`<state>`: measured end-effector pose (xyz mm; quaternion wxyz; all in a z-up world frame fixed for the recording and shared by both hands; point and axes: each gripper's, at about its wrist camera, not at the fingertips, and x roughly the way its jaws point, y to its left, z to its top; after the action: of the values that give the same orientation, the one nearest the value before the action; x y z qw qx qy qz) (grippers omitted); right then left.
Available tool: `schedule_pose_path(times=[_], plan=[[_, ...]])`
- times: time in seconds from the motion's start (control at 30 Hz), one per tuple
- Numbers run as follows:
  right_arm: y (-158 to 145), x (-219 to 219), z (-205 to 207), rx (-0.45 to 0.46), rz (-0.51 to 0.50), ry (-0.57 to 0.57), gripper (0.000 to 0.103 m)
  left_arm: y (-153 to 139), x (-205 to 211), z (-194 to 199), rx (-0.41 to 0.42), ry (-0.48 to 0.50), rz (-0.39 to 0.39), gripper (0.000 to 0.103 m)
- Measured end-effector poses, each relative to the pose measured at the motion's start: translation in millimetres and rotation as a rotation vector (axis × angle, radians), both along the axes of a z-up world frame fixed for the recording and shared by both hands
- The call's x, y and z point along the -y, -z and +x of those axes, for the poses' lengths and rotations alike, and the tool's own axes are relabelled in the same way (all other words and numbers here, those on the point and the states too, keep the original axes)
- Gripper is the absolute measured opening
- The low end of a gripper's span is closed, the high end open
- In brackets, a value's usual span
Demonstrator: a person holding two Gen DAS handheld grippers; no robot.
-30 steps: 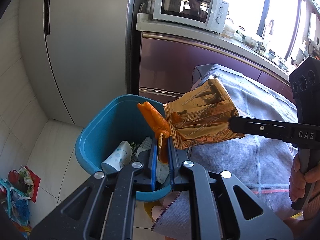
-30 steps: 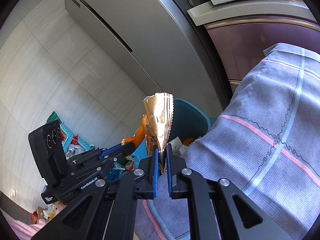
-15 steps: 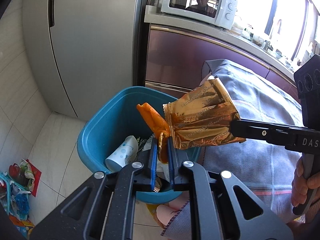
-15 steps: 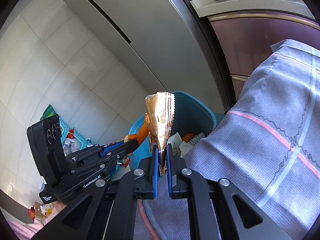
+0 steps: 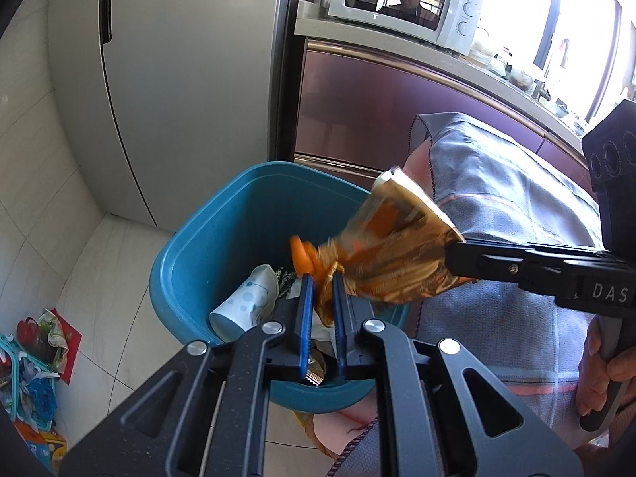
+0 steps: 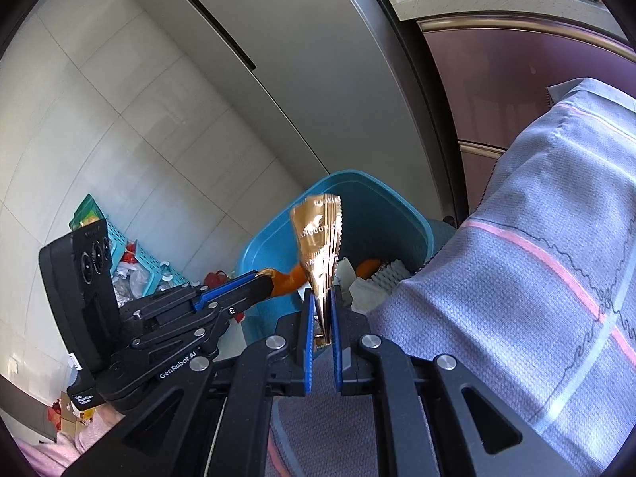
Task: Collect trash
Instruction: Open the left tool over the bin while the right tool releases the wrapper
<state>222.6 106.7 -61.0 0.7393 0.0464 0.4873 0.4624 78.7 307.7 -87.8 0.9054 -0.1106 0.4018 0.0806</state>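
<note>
A blue trash bin (image 5: 222, 238) stands on the floor beside the table; it also shows in the right wrist view (image 6: 369, 202). My left gripper (image 5: 320, 282) is shut on an orange peel (image 5: 304, 260) over the bin's near rim. My right gripper (image 6: 321, 302) is shut on a gold foil wrapper (image 6: 320, 242), held over the bin. In the left wrist view the wrapper (image 5: 397, 254) is blurred and overlaps the peel. A white paper cup (image 5: 246, 298) and other trash lie inside the bin.
A table under a grey cloth (image 5: 508, 214) is right of the bin. A grey fridge (image 5: 190, 79) and a purple cabinet (image 5: 357, 111) with a microwave (image 5: 401, 0) stand behind. Clutter and a teal basket (image 6: 131, 254) lie on the floor at left.
Both grippers have moved closer over the bin. The wrapper and the peel have swung down and together, blurred in motion.
</note>
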Motion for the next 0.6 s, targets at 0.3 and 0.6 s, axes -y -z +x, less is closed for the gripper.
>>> schedule_pose_path(times=[0.3, 0.6], plan=[[2.7, -22.6, 2.3, 0.002, -0.045, -0.029, 0.009, 6.0, -4.9, 2.4, -0.013, -0.019, -0.016, 0.011], [1.1, -36.2, 4.3, 0.016, -0.082, -0.036, 0.014, 14.1, -9.1, 7.7, -0.009, -0.042, -0.057, 0.013]])
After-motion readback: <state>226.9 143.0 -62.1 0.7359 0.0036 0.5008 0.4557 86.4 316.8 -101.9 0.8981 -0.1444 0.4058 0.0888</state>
